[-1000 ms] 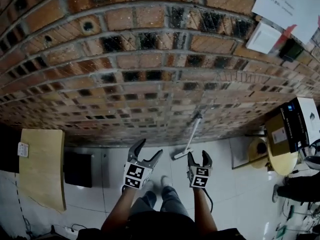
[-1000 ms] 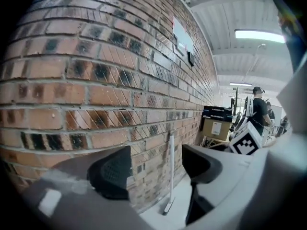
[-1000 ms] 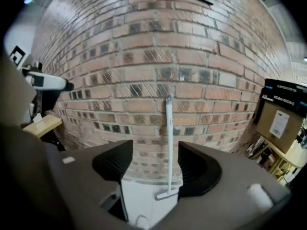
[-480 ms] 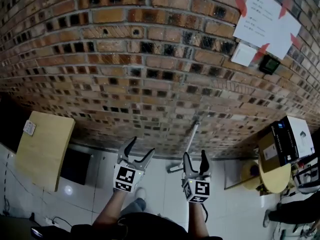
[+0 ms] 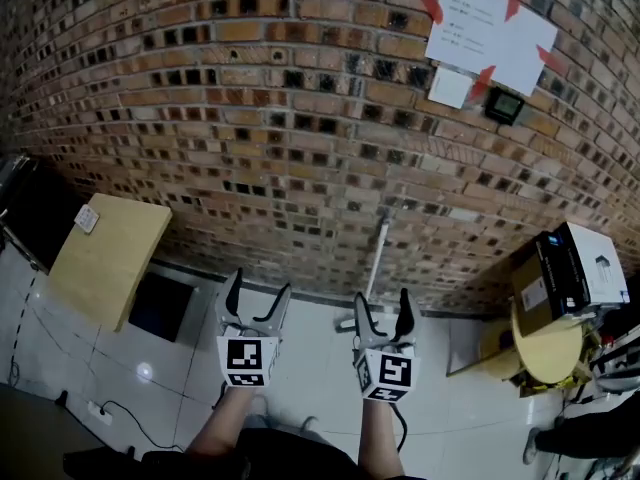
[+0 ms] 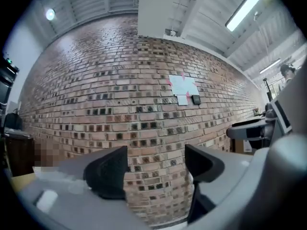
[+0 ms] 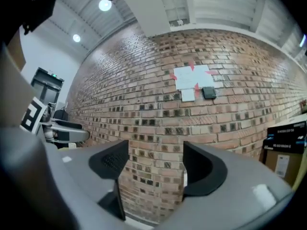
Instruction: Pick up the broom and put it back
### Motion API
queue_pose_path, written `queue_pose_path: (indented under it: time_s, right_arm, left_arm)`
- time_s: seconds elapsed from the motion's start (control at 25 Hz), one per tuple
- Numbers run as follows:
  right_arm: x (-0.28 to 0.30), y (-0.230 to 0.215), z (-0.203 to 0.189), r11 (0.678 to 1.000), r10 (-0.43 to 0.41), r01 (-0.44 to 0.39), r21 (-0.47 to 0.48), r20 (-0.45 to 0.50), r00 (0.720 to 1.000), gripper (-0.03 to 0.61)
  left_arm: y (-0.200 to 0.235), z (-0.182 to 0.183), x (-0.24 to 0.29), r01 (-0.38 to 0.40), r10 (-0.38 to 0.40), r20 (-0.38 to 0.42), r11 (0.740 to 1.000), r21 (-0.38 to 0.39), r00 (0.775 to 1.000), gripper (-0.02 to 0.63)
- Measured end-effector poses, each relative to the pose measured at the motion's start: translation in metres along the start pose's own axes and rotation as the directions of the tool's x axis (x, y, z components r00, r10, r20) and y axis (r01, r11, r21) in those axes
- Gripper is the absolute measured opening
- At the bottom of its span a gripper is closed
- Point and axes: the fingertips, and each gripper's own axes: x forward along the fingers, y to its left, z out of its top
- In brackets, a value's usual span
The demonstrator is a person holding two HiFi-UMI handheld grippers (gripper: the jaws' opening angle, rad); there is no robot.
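Note:
The broom leans upright against the brick wall, its pale handle running down to its head on the white floor. My left gripper is held level and faces the wall, left of the broom and apart from it. Its jaws are opening, and only bricks show between them. My right gripper is raised just in front of the broom's lower end, without touching it. Its jaws are opening too and hold nothing.
A tilted wooden tabletop with a black box under it stands at the left. At the right are a round yellow table and a black-and-white carton. Taped papers hang high on the wall. A cable lies on the floor.
Both grippers have risen and swung up from pointing down at the floor to pointing level at the wall. The head view has lifted and shows more wall; the broom stays against it.

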Motion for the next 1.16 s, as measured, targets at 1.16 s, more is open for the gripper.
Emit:
queue_pose_path:
  time_s: [1.16]
  right_arm:
    - [0.003, 0.125, 0.020, 0.996, 0.053, -0.055, -0.067, -0.027, 0.998, 0.359]
  left_arm:
    - [0.099, -0.017, -0.062, -0.001, 0.003, 0.024, 0.996, -0.090, 1.000, 0.380]
